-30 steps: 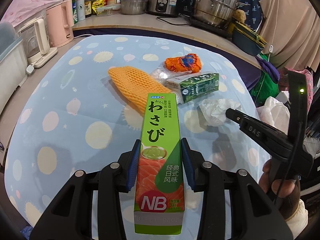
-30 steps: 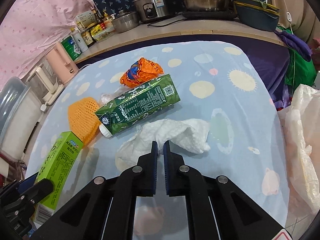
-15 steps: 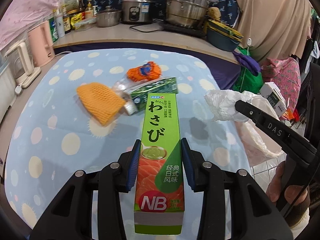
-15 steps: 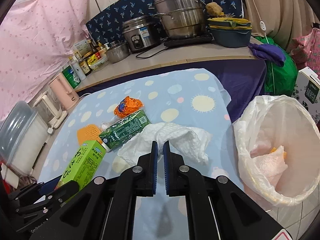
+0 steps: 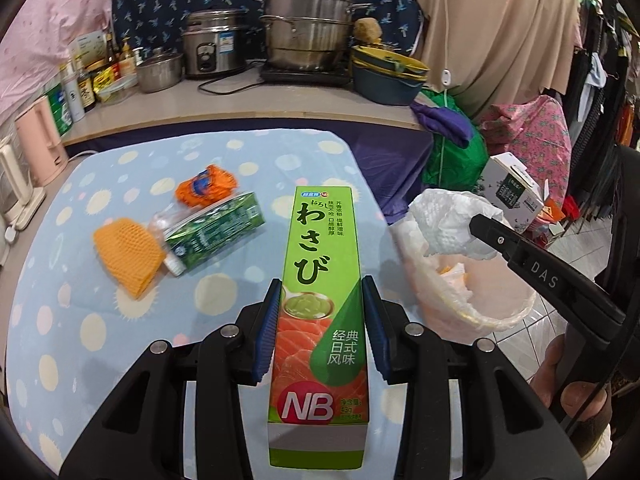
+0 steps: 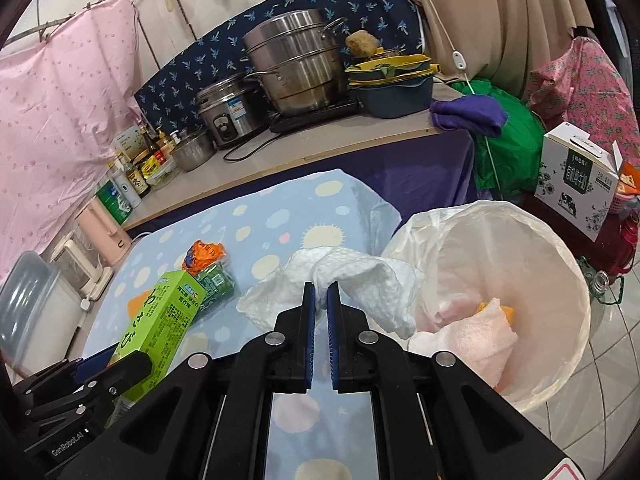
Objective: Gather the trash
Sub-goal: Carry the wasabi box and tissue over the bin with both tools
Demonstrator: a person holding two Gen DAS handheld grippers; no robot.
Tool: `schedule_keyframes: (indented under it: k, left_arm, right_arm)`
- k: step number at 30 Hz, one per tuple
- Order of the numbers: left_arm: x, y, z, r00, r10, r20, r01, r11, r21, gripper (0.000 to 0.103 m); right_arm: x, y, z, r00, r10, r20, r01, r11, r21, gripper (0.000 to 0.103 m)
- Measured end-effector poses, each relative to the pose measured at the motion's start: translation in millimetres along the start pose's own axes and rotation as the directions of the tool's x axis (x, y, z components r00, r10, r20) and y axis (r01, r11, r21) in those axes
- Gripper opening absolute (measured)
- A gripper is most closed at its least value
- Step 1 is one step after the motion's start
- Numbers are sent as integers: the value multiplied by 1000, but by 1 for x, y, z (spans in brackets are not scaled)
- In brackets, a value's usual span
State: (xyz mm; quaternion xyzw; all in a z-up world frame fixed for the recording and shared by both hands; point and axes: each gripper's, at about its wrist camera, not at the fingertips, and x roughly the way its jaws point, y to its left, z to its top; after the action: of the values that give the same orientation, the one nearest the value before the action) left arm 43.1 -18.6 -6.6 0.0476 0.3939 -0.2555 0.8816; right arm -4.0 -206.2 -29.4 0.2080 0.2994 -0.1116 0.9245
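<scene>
Both grippers loaded, carrying trash toward the lined trash bin [image 6: 560,360] off the table's right edge.

Left gripper [image 5: 320,316] clamped on the upright wasabi box [image 5: 320,280]; right gripper [image 6: 319,300] pinched shut on the crumpled paper towel [image 6: 360,276], hanging at the bin rim. Still lying mid-table [image 5: 120,320]: green carton [image 5: 216,236], orange foam net [image 5: 128,256], orange wrapper [image 5: 206,190]. Risk: releasing too soon, dropping the limp towel on the rim or floor; snagging the thin liner.
</scene>
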Motion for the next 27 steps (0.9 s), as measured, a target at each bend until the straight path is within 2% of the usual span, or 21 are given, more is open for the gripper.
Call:
schedule_keyframes:
  k: [13,22,27]
  left_arm:
    - [23,-80,20,995,-95,-2,95,990,102,38]
    - [52,-134,26,988,-152,-32,155,974,165,38]
    - [70,-152,24,987,-153,-58,161,970,185,38]
  right_arm:
    - [-14,-80,5,994,-106,19,103,989,106,6]
    - [-6,-122,-2,990,-139,-16,139,976,165,6]
    - [0,-135,-4,990,-142,-26,144,973,181,6]
